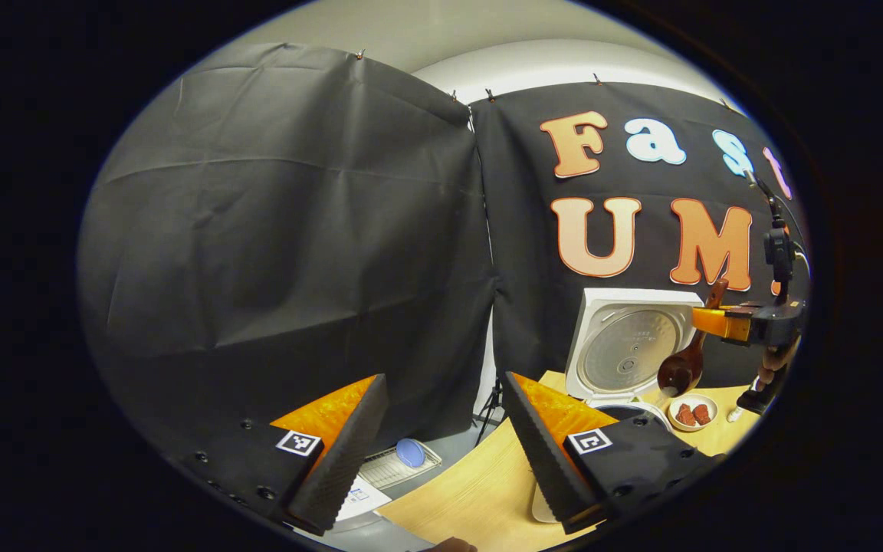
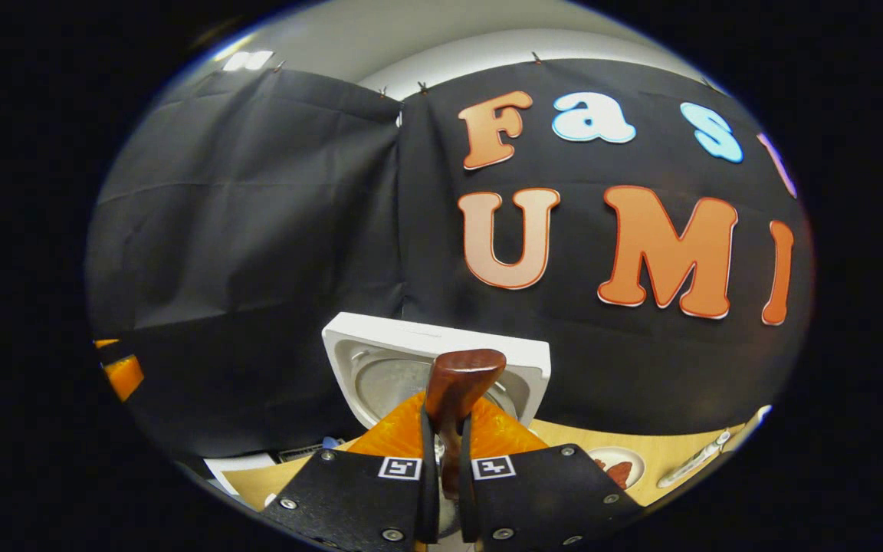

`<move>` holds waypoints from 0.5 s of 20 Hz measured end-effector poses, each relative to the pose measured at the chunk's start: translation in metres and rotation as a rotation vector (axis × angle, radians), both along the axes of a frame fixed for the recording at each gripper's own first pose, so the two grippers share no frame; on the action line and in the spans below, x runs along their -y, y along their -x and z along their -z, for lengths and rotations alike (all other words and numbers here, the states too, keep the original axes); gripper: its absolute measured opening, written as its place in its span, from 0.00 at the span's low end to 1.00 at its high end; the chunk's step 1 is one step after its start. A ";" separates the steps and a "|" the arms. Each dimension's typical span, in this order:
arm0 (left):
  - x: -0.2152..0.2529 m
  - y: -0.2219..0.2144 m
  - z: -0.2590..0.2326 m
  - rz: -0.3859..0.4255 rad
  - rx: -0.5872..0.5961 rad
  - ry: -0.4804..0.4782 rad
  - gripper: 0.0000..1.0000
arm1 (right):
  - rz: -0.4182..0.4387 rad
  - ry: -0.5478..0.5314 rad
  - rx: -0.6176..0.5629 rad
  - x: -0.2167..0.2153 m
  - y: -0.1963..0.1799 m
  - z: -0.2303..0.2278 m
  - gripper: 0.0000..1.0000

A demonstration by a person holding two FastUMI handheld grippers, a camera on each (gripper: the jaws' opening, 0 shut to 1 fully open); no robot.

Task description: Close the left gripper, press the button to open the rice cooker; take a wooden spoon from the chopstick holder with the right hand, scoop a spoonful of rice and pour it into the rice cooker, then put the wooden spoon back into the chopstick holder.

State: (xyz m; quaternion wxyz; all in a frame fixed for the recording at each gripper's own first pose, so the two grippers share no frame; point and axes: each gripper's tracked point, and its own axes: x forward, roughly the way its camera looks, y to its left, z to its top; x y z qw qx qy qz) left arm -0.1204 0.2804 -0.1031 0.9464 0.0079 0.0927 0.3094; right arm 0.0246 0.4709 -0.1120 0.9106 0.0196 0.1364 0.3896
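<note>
The right gripper (image 2: 441, 460) clamps the wooden spoon (image 2: 458, 383) — before the rice cooker (image 2: 357, 337), lid raised.

There are two grippers: the left gripper (image 1: 441, 429), with its two fingers apart, and the right gripper (image 2: 441, 460), with its two fingers pressed on one wooden spoon (image 2: 457, 391). In the left gripper view the same spoon hangs with its bowl down.

There is one rice cooker (image 1: 625, 345), and its one lid stands open. One small white dish (image 1: 692, 412) sits on the one tabletop (image 1: 472, 491); the dish carries two reddish pieces. One white pen-like thing (image 2: 698, 458) lies near the dish. Below the tabletop there is one white tray (image 1: 395, 465) with one blue round thing (image 1: 411, 452) on it.
</note>
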 end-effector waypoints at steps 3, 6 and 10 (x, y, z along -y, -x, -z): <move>0.000 0.000 0.002 -0.002 0.000 0.003 0.99 | -0.041 0.035 0.070 -0.005 0.010 -0.006 0.10; 0.000 0.000 0.005 -0.004 -0.006 -0.004 0.99 | -0.066 0.028 0.101 -0.004 0.017 -0.013 0.10; 0.003 -0.002 0.006 0.029 -0.012 -0.006 0.99 | -0.032 -0.044 -0.013 0.016 0.015 -0.013 0.10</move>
